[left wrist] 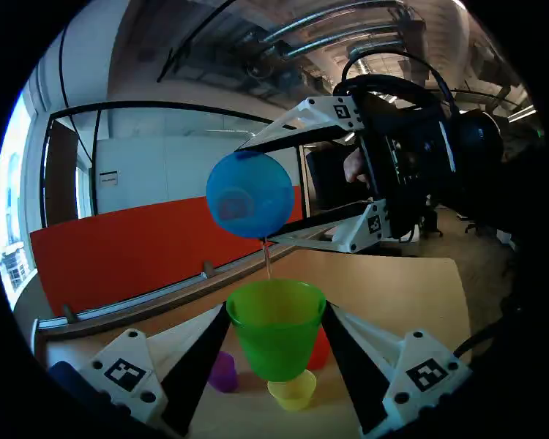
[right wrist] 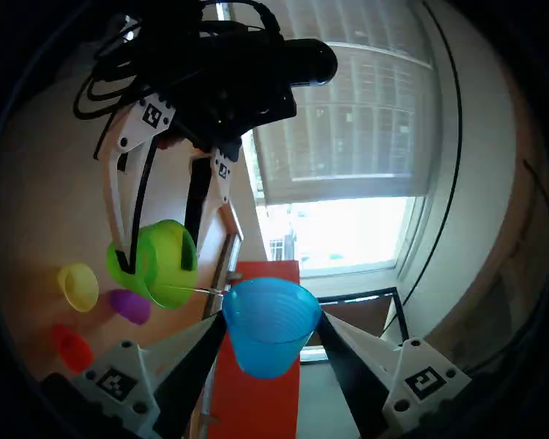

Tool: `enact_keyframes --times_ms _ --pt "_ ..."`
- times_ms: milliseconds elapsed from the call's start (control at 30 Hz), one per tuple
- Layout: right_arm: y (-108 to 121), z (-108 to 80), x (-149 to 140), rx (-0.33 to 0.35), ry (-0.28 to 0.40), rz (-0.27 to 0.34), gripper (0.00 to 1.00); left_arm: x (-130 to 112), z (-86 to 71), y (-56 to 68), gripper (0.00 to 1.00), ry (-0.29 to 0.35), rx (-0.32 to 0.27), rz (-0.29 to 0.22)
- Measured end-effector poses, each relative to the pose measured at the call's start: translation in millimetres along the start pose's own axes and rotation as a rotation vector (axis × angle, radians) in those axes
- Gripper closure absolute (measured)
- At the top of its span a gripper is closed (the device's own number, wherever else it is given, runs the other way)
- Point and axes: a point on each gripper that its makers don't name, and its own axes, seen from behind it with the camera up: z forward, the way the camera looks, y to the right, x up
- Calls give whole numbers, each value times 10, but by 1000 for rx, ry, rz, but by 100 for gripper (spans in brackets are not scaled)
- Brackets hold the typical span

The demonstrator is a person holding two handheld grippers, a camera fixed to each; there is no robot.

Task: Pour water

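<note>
Water (left wrist: 266, 260) is seen as a thin stream falling from the lip of a blue plastic cup (left wrist: 249, 194) into a green plastic cup (left wrist: 276, 329) held just beneath it, above the bench (left wrist: 399, 293). The blue cup is gripped across its side wall by the right hand-held gripper (right wrist: 269, 322), whose fingers are closed to the cup's width and pressed on both sides. The cup is tipped well over, with its mouth turned towards the green cup. The green cup is held upright in the same way by the left hand-held gripper (left wrist: 276, 311), both fingers being set against its wall below the rim. How much water is in either cup cannot be told. Both cups are judged to be light, thin-walled and smooth, with a taper that could let them slip through a loose grip, while too hard a squeeze is likely to bend the wall. A hold at mid-height, below the stiffer rim, is judged best. A purple cup (left wrist: 223, 372), a yellow cup (left wrist: 292, 389) and a red cup (left wrist: 319, 350) are seen on the bench below.
</note>
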Motion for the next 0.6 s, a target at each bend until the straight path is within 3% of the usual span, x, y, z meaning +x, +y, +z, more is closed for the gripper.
enact_keyframes --times_ms 600 --pt "48 9 26 -12 -2 -33 9 38 -24 -9 12 3 2 4"
